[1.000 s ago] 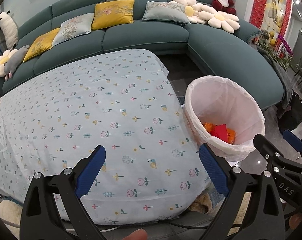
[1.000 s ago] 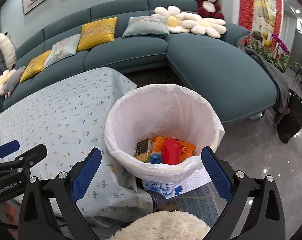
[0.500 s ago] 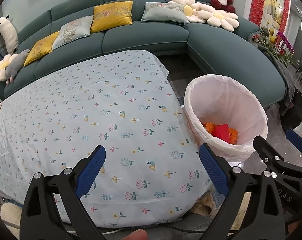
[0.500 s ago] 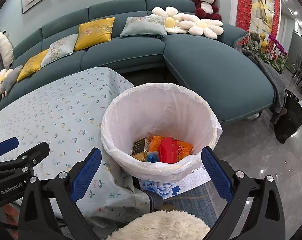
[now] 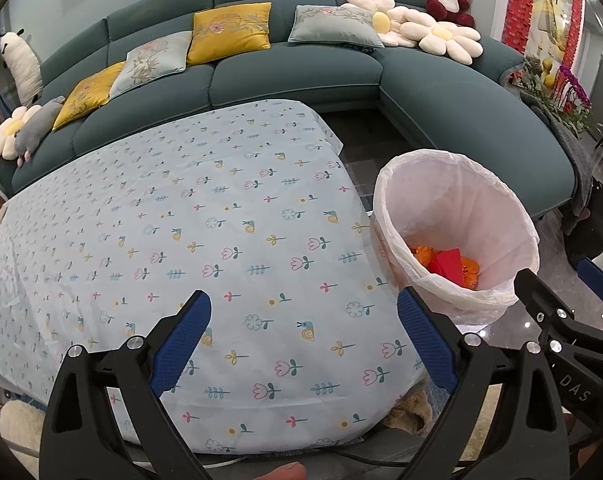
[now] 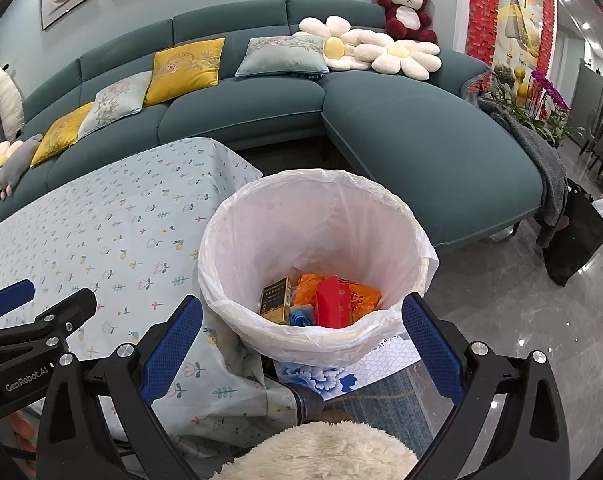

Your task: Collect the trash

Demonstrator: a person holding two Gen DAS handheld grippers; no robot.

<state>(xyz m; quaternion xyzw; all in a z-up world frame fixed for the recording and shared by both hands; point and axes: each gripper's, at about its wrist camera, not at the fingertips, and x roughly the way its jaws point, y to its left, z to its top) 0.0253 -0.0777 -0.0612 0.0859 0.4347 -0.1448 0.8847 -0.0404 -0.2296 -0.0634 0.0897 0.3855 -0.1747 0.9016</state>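
We hold our left gripper [image 5: 303,342] over the flowered tablecloth [image 5: 189,216], its blue pads spread wide with nothing between them and touching nothing. Our right gripper [image 6: 301,344] is likewise spread wide and empty, poised above the near rim of the trash bin [image 6: 325,216] just beside the table. The trash lies at the bin's bottom: a red packet [image 6: 328,306], orange wrappers [image 6: 361,298], a dark box [image 6: 276,300].

The bin's [image 6: 321,232] rim hides part of the trash [image 6: 325,300] inside.
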